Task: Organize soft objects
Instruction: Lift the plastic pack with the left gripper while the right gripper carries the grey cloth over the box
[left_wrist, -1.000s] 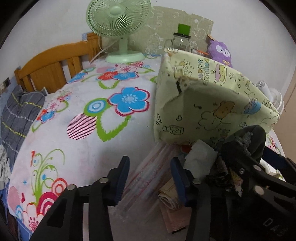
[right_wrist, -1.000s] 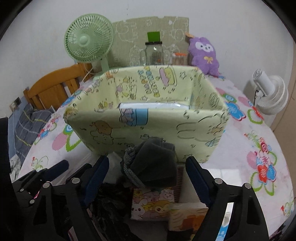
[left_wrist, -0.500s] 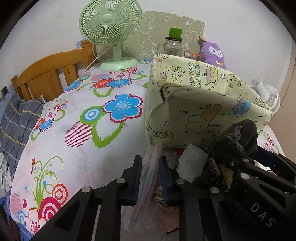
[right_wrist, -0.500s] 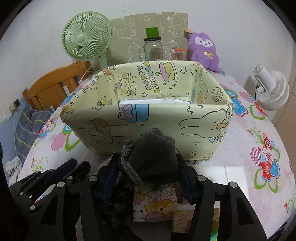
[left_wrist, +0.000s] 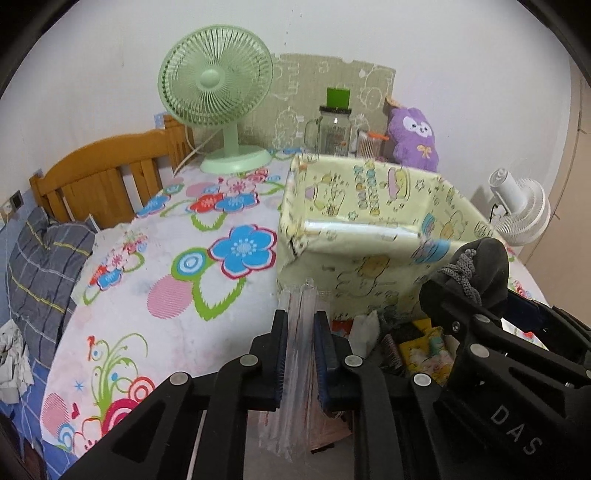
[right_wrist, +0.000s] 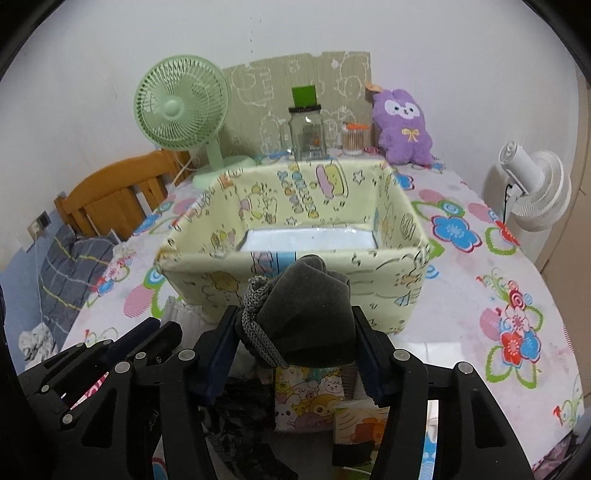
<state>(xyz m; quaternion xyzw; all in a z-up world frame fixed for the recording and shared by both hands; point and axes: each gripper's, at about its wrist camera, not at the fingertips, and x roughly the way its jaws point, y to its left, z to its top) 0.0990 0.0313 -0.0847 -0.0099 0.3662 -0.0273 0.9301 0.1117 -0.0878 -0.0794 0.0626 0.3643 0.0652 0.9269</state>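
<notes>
black plastic claw (left_wrist: 300, 343), blue finger pads, silver rivets, "das" lettering.

Hidden, cropped and blurred parts across the 2 wrist views

In the left wrist view the yellow box (left_wrist: 373, 236) is smeared with blur, so its printed lettering cannot be read, and its lower right corner at 4 o'clock sits behind the dark pouch (left_wrist: 480, 266). The clear plastic bag (left_wrist: 297, 347) runs below the jaws and out of sight toward 6 o'clock. In the right wrist view the pile of small packets (right_wrist: 314, 398) is mostly covered by the right gripper (right_wrist: 295, 328) and the dark pouch (right_wrist: 310, 314); what the black item beside them at 7 o'clock is cannot be told. The white fan (right_wrist: 535, 192) is cut by the dark rim at 3 o'clock. The jar (right_wrist: 306, 133) label is too small to read.
</notes>
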